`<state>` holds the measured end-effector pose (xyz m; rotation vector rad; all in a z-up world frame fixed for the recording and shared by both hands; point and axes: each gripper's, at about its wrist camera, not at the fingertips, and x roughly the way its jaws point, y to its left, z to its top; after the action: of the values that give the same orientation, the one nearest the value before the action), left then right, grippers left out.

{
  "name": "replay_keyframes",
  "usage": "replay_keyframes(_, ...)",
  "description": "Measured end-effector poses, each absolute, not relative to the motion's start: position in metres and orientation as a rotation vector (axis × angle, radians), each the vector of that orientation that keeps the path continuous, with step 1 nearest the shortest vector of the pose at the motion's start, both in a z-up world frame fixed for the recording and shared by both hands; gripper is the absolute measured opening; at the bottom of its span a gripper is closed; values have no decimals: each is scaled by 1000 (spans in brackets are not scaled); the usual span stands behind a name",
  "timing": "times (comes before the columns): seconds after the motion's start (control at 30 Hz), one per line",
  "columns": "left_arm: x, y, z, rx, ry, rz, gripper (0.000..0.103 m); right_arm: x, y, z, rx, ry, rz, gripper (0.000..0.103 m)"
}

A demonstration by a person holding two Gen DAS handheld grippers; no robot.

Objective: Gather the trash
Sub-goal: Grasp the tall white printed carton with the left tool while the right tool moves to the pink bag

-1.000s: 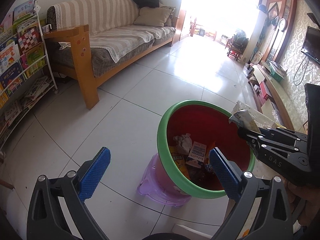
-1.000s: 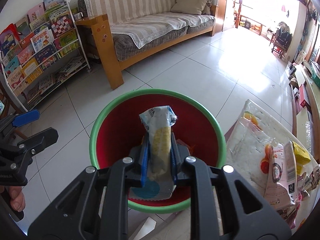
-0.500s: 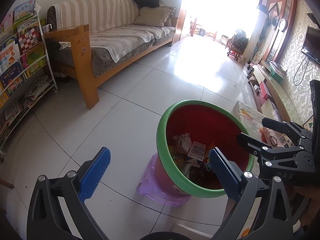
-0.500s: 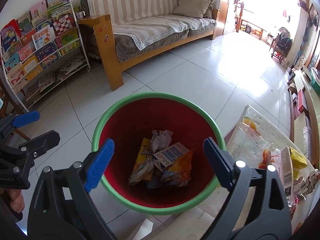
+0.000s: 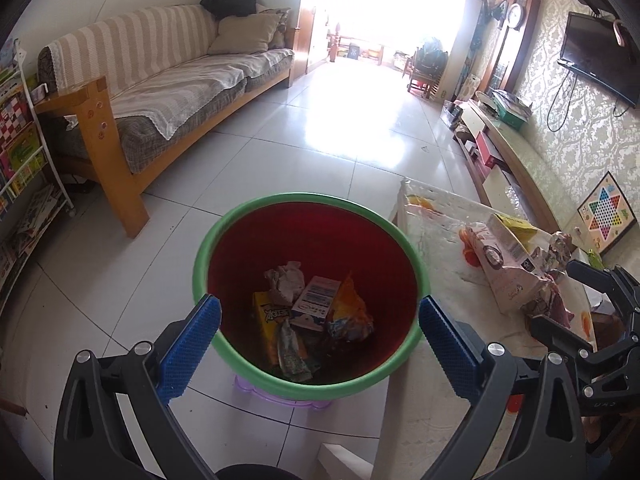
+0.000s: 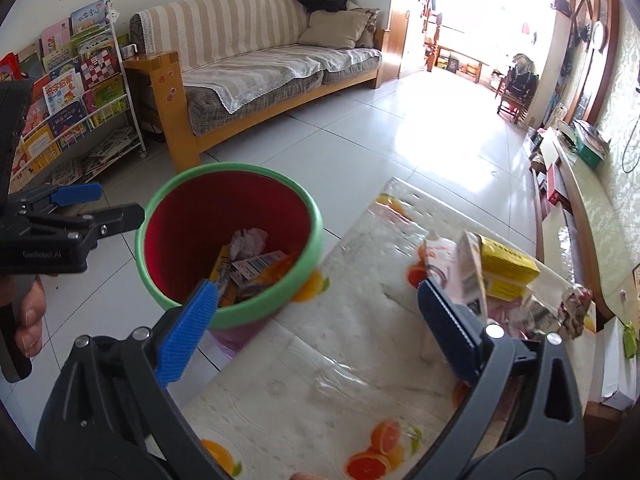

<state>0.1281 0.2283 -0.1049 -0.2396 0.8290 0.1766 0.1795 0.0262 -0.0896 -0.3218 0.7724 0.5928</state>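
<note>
Two black grippers with blue ridged pads show here, and nothing sits between the fingers of either. The right gripper (image 6: 316,316) has its jaws spreading to nearly their widest, over the table edge, its left pad in front of the bin's rim and its right pad just beside a pile of wrappers. The left gripper (image 5: 320,336) is spread wide too, its pads flanking the near rim of the red plastic bin with a green rim (image 5: 276,384). Inside that bin lie a crumpled grey paper wad (image 5: 285,280), a white printed carton (image 5: 316,304), a yellow snack packet (image 5: 268,324), an orange foil bag (image 5: 348,300) and a silvery wrapper (image 5: 290,352). The bin stands on a lilac plastic stool (image 6: 224,340) against the table with a fruit-print plastic cover (image 6: 340,360). On that table remain a pink pouch (image 6: 444,264), a yellow box (image 6: 506,266) and more crumpled wrappers (image 6: 572,308). Beyond, a striped sofa (image 6: 256,64) and a white wire book rack (image 6: 68,100) stand on the tiled floor.
</note>
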Motion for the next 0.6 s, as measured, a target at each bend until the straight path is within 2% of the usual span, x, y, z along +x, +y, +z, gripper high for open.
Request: replay_keyframes(0.6,210,49,-106,-132,908,-86,95,152,-179,-107,-162,809,328,98)
